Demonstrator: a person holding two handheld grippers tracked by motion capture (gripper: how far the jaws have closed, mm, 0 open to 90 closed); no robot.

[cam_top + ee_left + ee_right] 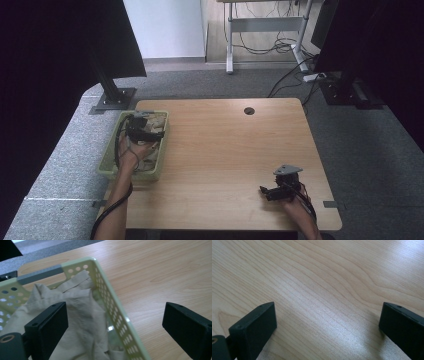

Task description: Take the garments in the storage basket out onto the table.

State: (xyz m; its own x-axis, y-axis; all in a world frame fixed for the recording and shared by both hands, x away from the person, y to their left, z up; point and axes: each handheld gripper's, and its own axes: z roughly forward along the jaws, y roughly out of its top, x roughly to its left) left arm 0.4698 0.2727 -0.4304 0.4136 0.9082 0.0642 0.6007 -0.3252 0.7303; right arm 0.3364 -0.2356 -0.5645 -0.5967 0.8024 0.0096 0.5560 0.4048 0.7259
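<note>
A pale green perforated basket (108, 159) sits at the table's left edge with crumpled beige cloth (156, 120) in it. My left gripper (150, 134) hovers over the basket, open. In the left gripper view the basket wall (113, 305) runs between the wide-apart jaws, with the beige cloth (82, 315) beside the left jaw and bare wood under the right one. My right gripper (267, 192) rests low at the table's front right, open. Between its jaws the right gripper view has nothing but wood grain (324, 302).
The wooden table (230, 150) has a cable hole (249, 111) near its far edge. Black stands (112, 97) rise at the back left and back right. Grey carpet surrounds the table, and a desk frame with cables (280, 45) stands behind.
</note>
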